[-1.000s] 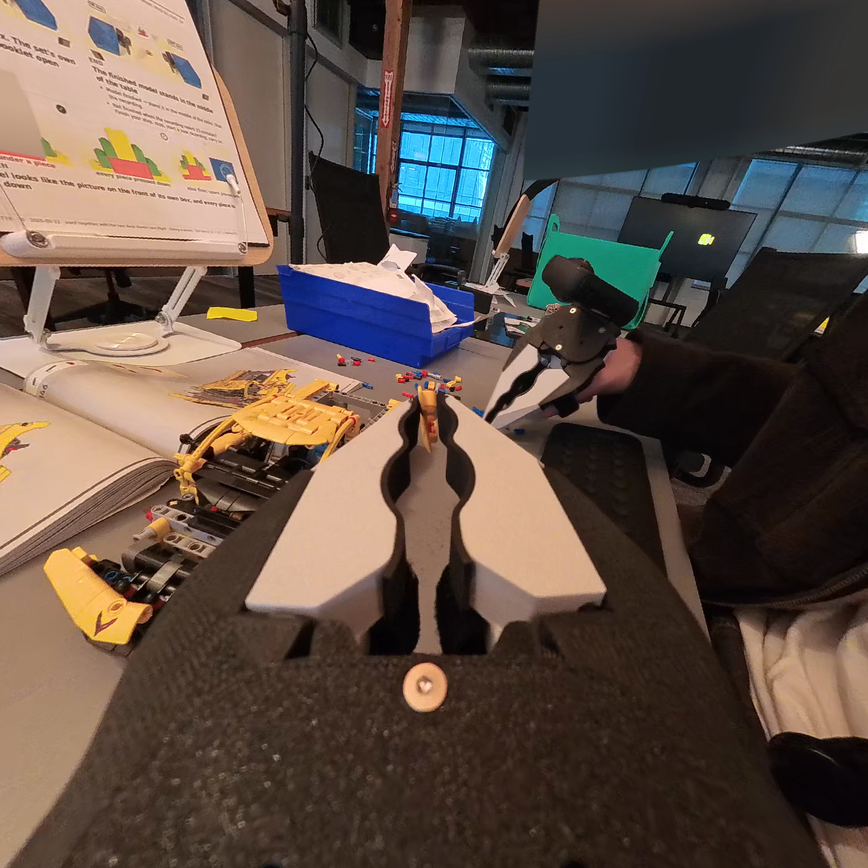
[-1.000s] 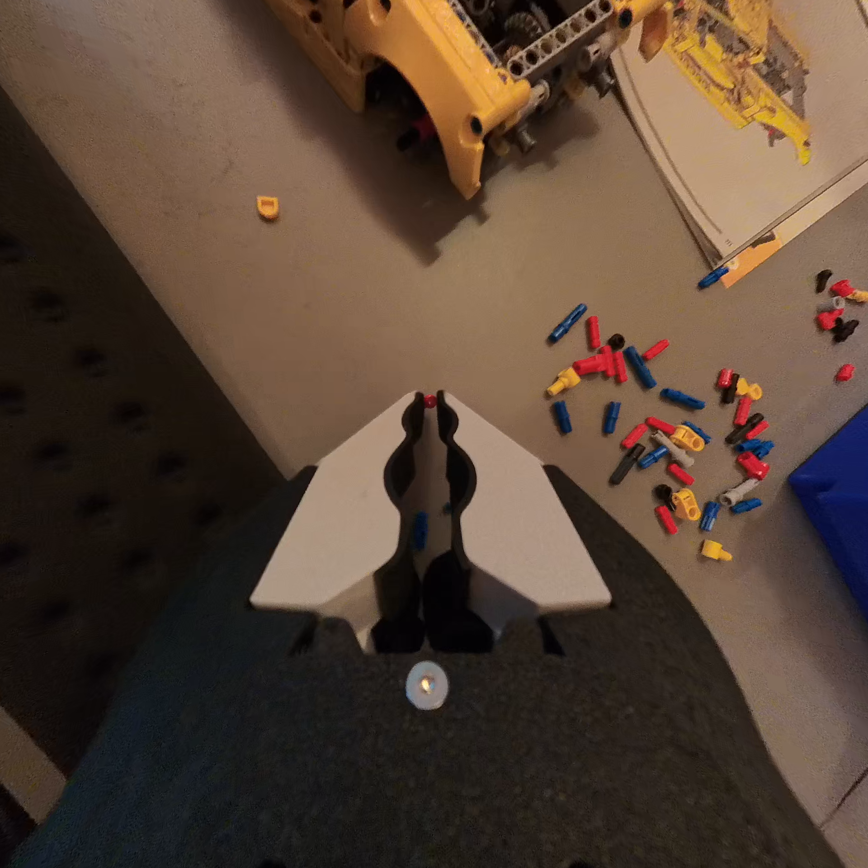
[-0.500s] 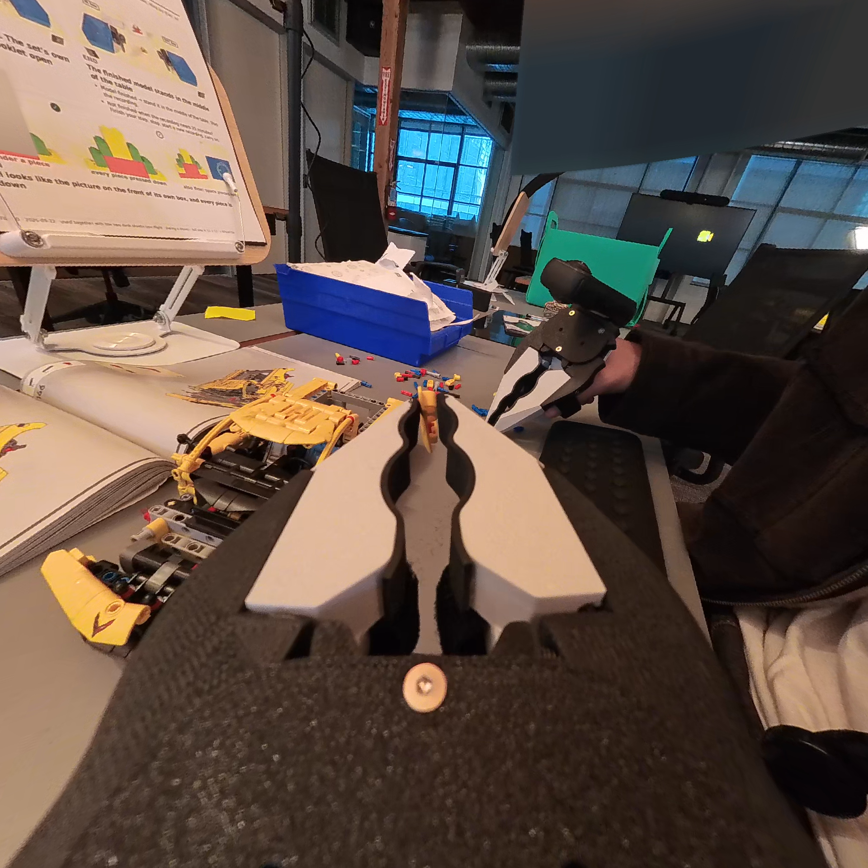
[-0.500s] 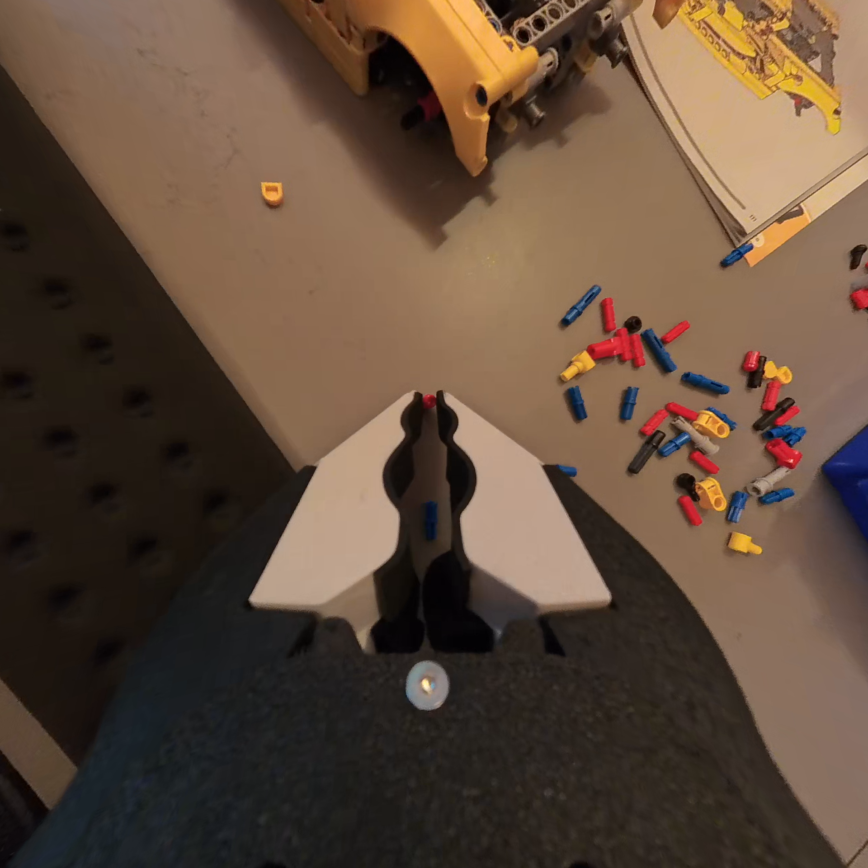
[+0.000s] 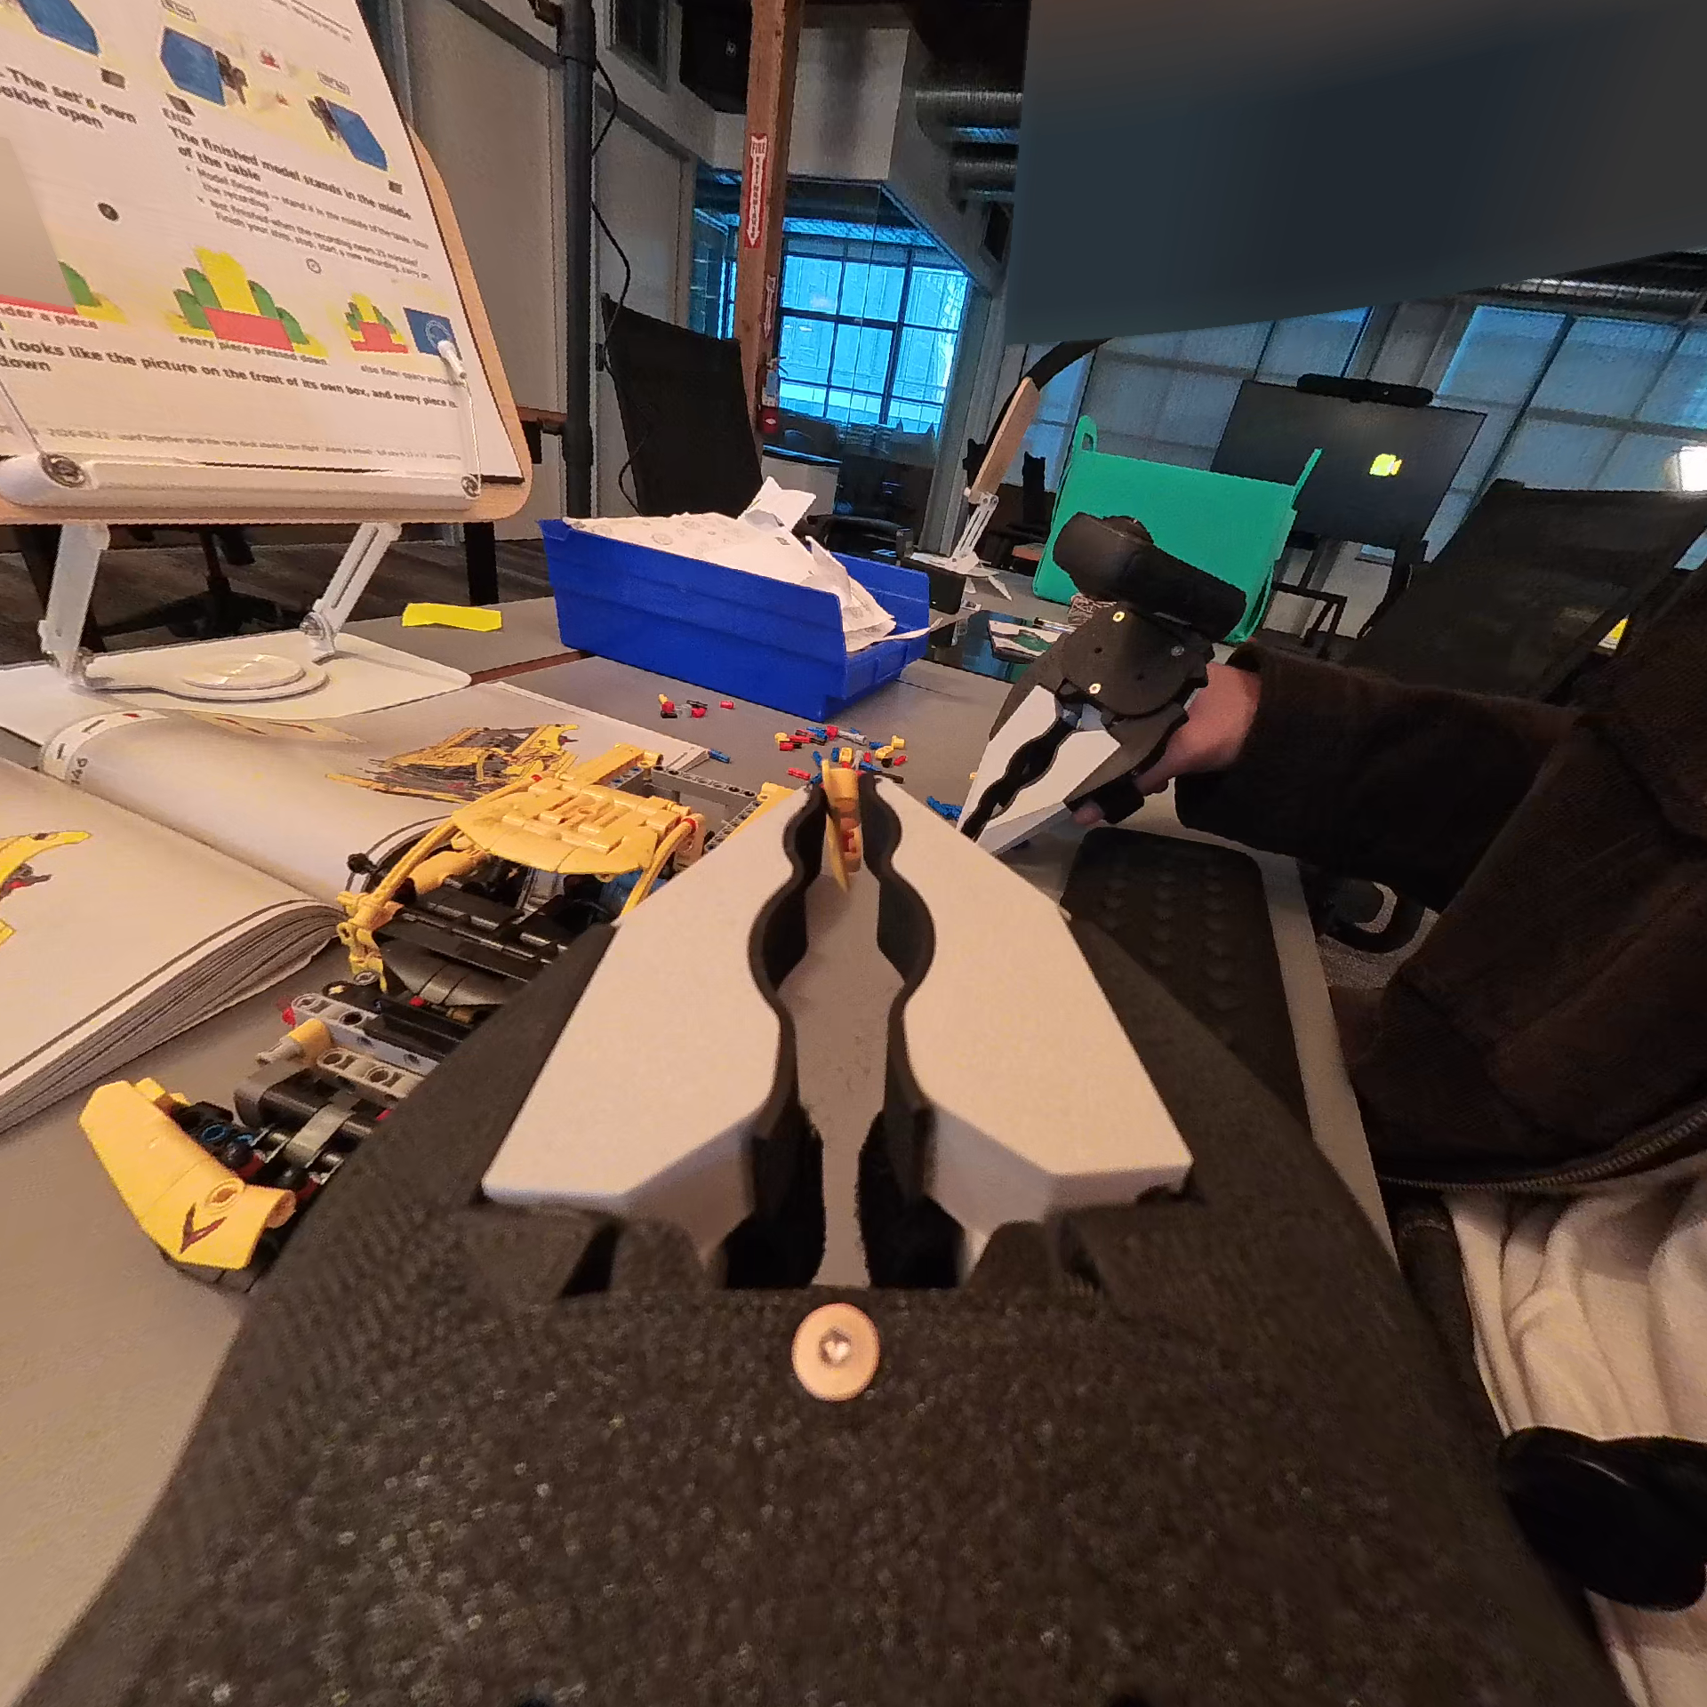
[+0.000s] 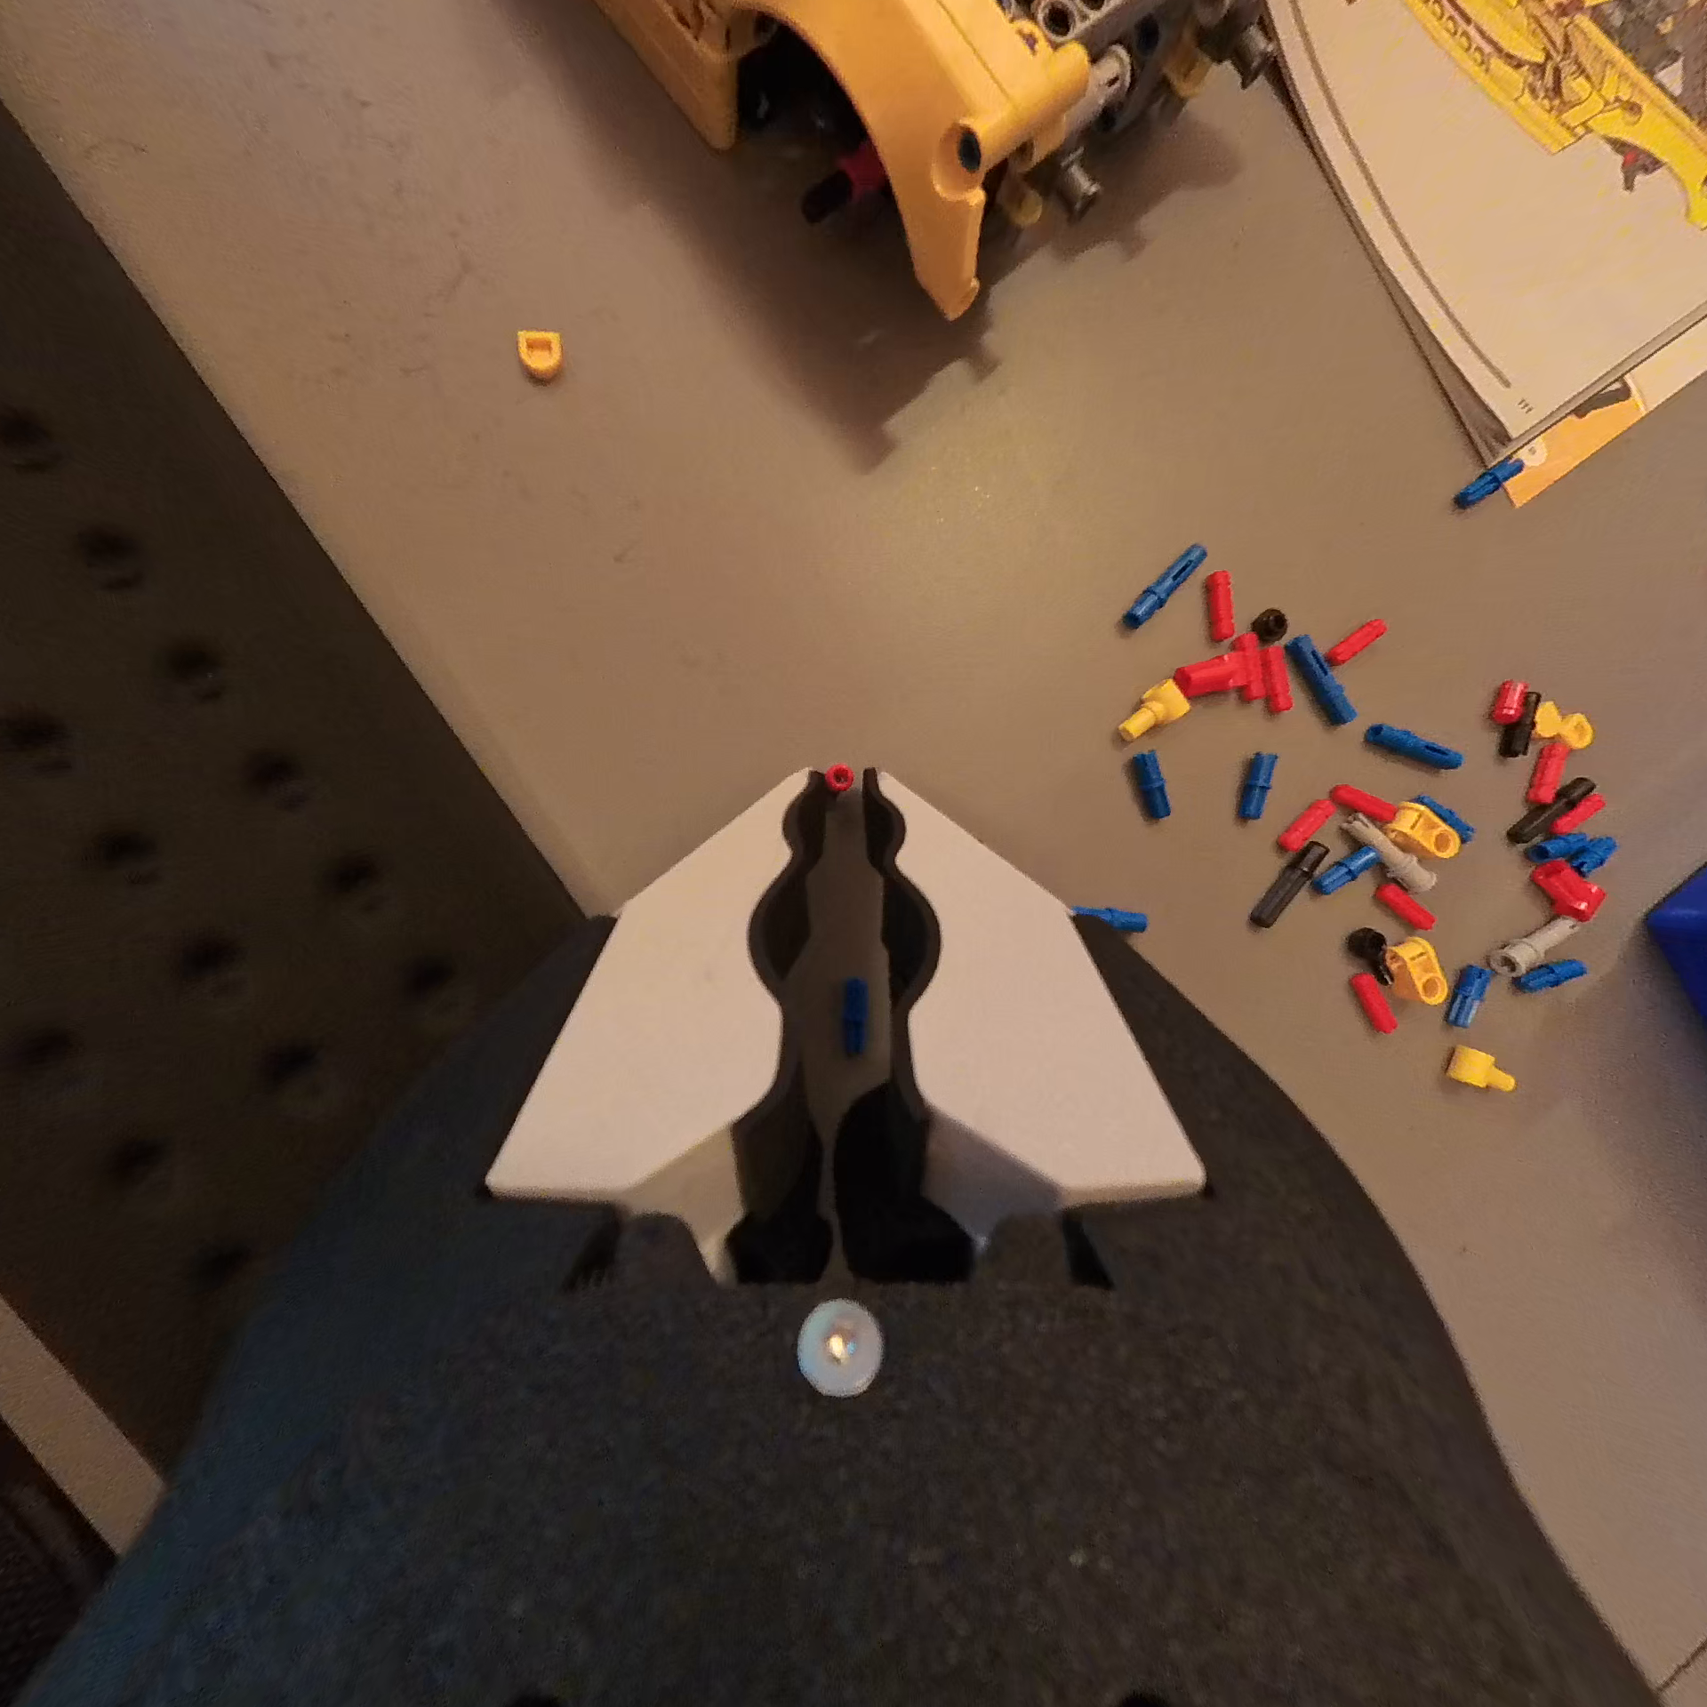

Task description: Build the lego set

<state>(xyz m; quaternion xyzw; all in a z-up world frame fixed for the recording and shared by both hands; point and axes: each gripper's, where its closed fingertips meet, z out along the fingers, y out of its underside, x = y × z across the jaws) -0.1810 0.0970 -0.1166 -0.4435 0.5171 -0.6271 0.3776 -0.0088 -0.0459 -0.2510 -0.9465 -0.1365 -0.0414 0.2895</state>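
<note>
My left gripper (image 5: 842,813) is shut on a small yellow lego piece (image 5: 842,822) and holds it above the table, right of the half-built yellow and black lego vehicle (image 5: 517,887). My right gripper (image 6: 842,778) is shut on a small red pin (image 6: 839,776) and hangs above the grey table, pointing down. It also shows in the left wrist view (image 5: 993,822), held by a hand in a dark sleeve. The vehicle's yellow wheel arch (image 6: 933,148) lies ahead of the right gripper. A pile of loose red, blue, yellow and black pins (image 6: 1386,813) lies to its right.
An open instruction book (image 5: 166,859) lies left of the vehicle, its corner in the right wrist view (image 6: 1515,231). A blue bin (image 5: 720,628) with paper stands at the back. A sheet stand (image 5: 231,277) is far left. A black mat (image 6: 185,739), a lone yellow piece (image 6: 539,355). The grippers' ends are close to 25 cm from one another.
My right gripper has drifted left and back over the table with the red pin, so the pin pile sits farther right. My left gripper has barely moved.
</note>
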